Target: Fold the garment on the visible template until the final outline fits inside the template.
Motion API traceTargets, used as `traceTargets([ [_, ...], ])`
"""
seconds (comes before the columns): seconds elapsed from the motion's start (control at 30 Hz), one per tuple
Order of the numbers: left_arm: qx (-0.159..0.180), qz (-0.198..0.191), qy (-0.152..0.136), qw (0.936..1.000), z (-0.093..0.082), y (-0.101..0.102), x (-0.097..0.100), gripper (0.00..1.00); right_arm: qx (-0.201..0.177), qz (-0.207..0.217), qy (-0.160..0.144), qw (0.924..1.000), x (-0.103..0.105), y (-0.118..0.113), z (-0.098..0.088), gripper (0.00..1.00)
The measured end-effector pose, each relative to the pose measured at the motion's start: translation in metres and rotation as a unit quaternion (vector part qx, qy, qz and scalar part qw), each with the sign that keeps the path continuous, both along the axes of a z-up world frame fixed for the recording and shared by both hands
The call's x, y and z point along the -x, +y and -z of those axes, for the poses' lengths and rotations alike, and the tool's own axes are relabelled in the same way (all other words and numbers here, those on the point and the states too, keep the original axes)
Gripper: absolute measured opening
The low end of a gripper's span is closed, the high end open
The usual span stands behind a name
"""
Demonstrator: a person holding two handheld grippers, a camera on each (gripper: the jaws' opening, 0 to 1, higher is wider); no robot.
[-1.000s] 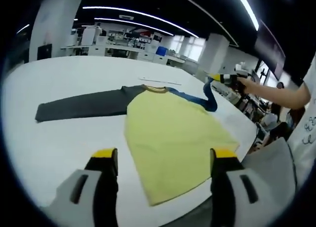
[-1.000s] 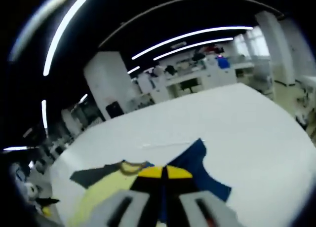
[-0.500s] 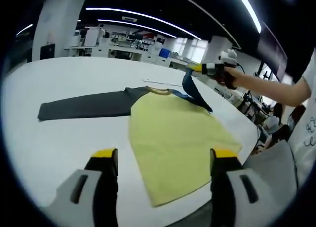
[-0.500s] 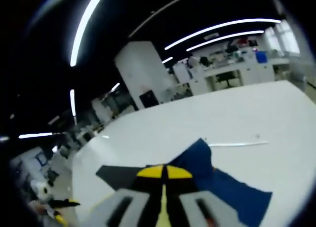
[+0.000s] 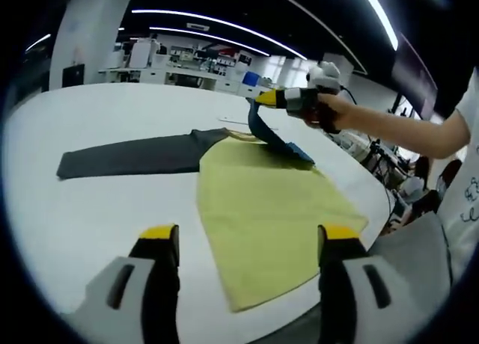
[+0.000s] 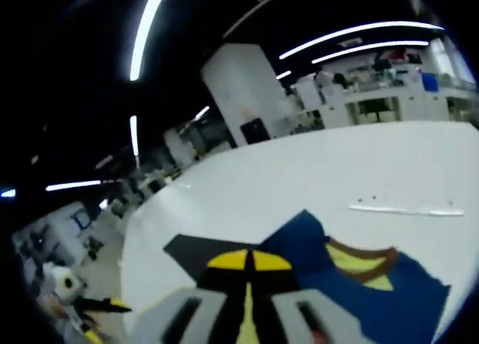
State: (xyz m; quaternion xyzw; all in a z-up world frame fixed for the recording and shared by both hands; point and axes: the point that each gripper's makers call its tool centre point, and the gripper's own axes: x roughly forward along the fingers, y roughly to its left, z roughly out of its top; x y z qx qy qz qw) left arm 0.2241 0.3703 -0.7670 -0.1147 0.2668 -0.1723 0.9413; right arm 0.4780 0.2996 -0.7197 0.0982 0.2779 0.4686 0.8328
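Yellow shirt [image 5: 262, 209] with one sleeve lifted, spread flat on the white table [image 5: 82, 209].

The right gripper [image 5: 263, 99] is pinched tight on the blue sleeve [image 5: 269, 134] and holds it up above the shirt's collar [image 6: 363, 256]. The grey sleeve [image 5: 127, 155] lies flat, stretched away from the shirt. The left gripper [image 5: 247, 235] is spread wide, just short of the shirt's hem. A thin white strip [image 6: 404, 208] lies beyond the collar. The left gripper view shows a person's arm [image 5: 397, 127] reaching over the shirt.

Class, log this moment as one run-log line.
right gripper: shut on blue sleeve, lifting it over yellow shirt body | left gripper: open, hovering | grey sleeve: flat on table
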Motion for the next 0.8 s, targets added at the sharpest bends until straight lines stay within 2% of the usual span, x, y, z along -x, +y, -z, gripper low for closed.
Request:
traceTargets([
  [0.17, -0.001, 0.004, 0.004, 1.0, 0.003, -0.001, 0.001, 0.72, 0.018, -0.012, 0.01, 0.9997, 0.007, 0.01, 0.022, 0.0],
  [0.4, -0.002, 0.008, 0.009, 0.9999, 0.006, -0.003, 0.002, 0.71, 0.026, -0.023, 0.028, 0.999, 0.018, 0.026, 0.041, 0.0],
  [0.6, -0.002, 0.006, 0.013, 0.9999, 0.009, -0.001, 0.002, 0.71, 0.057, -0.048, 0.039, 0.9965, 0.033, 0.038, 0.074, 0.0],
  [0.8, 0.001, 0.006, 0.015, 0.9999, 0.009, -0.002, 0.002, 0.71, 0.073, -0.059, 0.05, 0.9943, 0.041, 0.046, 0.093, 0.0],
])
